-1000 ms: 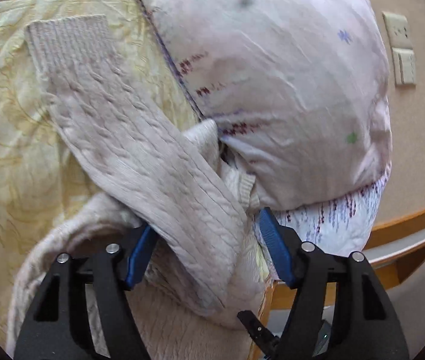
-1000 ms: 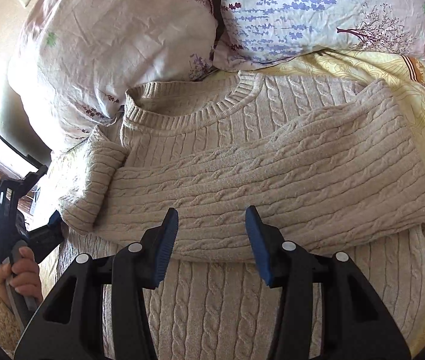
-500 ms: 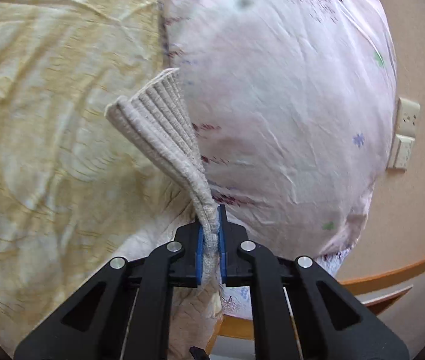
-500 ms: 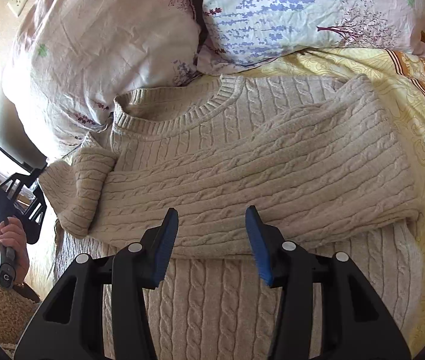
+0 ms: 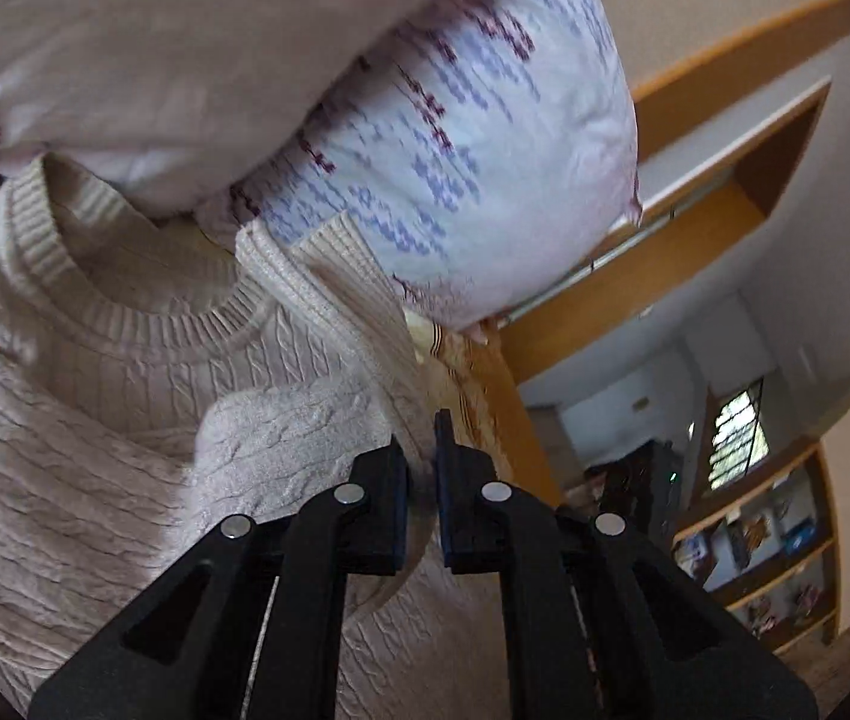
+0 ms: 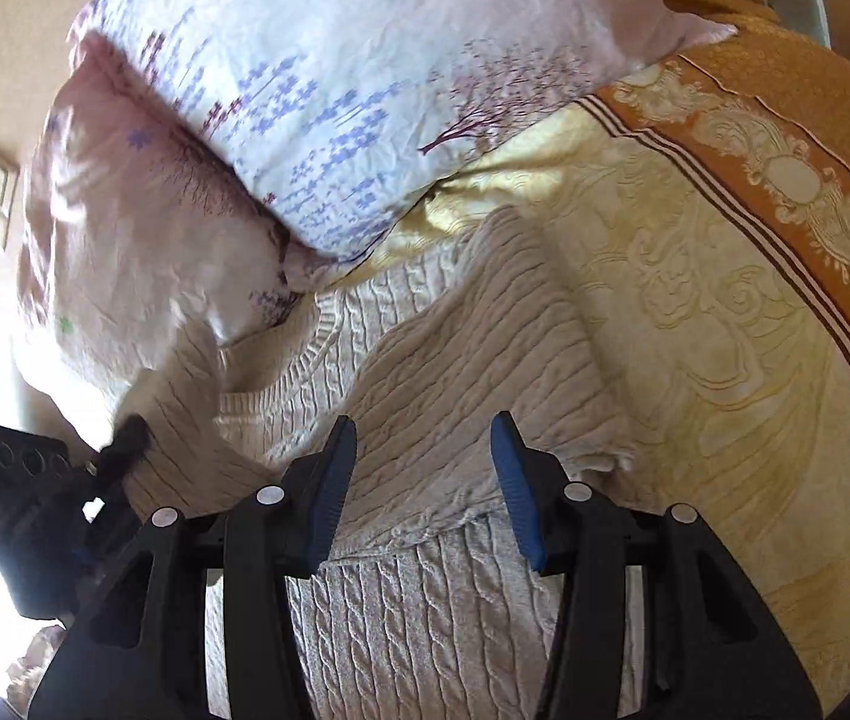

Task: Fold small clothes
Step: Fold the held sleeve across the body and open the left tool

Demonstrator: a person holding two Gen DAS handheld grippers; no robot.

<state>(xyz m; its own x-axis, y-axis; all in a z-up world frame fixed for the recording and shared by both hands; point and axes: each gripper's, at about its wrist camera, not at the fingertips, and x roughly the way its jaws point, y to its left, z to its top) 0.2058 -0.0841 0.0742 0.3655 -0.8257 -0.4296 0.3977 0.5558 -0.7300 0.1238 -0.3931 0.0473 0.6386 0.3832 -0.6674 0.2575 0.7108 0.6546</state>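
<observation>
A cream cable-knit sweater (image 6: 425,408) lies on the yellow bedspread (image 6: 695,324), one sleeve folded across its chest. In the left wrist view the ribbed collar (image 5: 125,300) lies below the pillows. My left gripper (image 5: 422,480) is shut on the other sleeve (image 5: 329,312), whose ribbed cuff stretches up toward the blue-patterned pillow (image 5: 455,138). The left gripper also shows at the left edge of the right wrist view (image 6: 65,498), holding the sleeve above the sweater. My right gripper (image 6: 425,480) is open and empty, just above the folded sleeve.
Two floral pillows (image 6: 335,72) lie at the head of the bed against the sweater's collar. A wooden bed frame (image 5: 665,252) and shelves (image 5: 773,540) show beyond the bed edge. An orange patterned border (image 6: 785,138) runs along the bedspread's right side.
My left gripper closed on the loose sleeve, lifted it off the bedspread and swung it over the sweater. My right gripper stayed open and turned toward the right side of the bed.
</observation>
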